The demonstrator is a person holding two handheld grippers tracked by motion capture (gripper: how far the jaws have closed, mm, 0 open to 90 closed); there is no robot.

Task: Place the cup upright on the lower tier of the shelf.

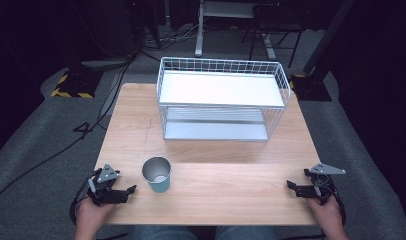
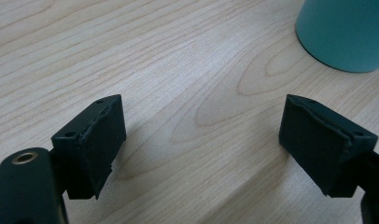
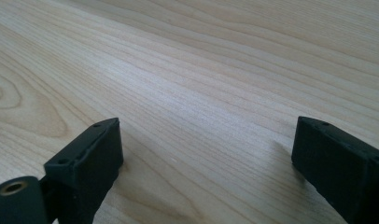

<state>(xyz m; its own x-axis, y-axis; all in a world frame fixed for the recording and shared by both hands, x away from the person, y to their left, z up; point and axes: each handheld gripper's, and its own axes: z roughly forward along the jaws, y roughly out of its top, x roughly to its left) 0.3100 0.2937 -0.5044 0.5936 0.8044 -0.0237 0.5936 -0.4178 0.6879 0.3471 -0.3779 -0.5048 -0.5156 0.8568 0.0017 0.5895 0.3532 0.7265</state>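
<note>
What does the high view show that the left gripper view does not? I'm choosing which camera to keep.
High view alone: the white wire rack at the table's far side, the cup's open rim and pale inside, both hands, the right hand-held gripper, and the floor beyond the table.
Left gripper view alone: a close look along the left hand-held gripper, jaws apart over bare wood with nothing between them.
Both: the wooden table and the teal cup, standing close to the left hand-held gripper.

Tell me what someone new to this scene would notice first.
Probably the white wire rack with two shelves, standing at the far middle of the wooden table. Next the teal cup, upright near the front edge, just beside the open left gripper. The right gripper, also open, rests at the front right corner.
</note>
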